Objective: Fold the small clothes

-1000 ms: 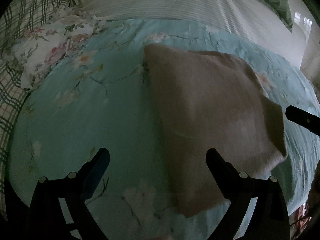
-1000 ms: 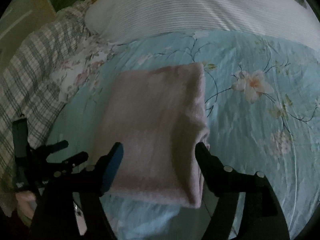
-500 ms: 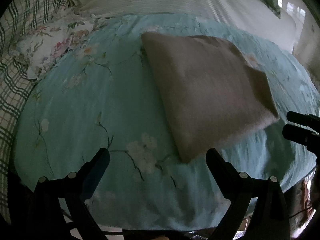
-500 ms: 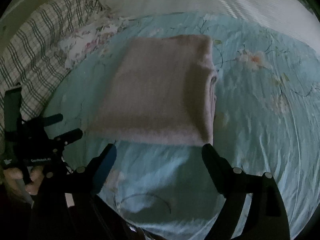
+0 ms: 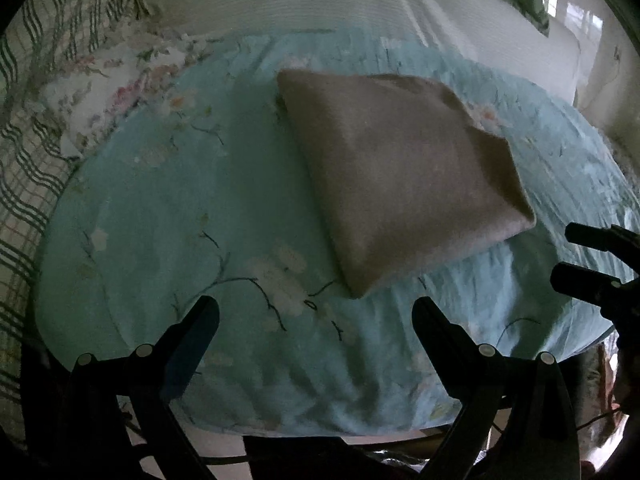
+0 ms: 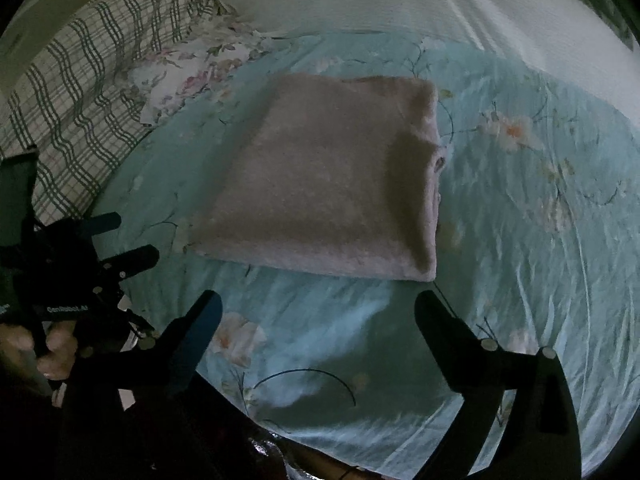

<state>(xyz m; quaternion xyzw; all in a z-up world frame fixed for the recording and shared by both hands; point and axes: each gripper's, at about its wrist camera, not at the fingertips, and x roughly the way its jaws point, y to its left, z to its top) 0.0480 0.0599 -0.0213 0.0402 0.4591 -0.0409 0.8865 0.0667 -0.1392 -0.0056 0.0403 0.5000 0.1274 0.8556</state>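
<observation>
Both grippers, left and right, have been drawn back empty, jaws spread, right's opening, since the cloth lies folded.

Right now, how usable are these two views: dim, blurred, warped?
Left wrist view: dim, fisheye-bent at the rim, window glare top right, folded cloth readable. Right wrist view: equally dim, cloth edges soft, fingers silhouetted.

A folded pinkish-brown cloth lies flat on the blue flowery sheet. The left gripper hangs just in front of it — jaws wide, nothing between them. The right gripper pokes in beside the cloth.
</observation>
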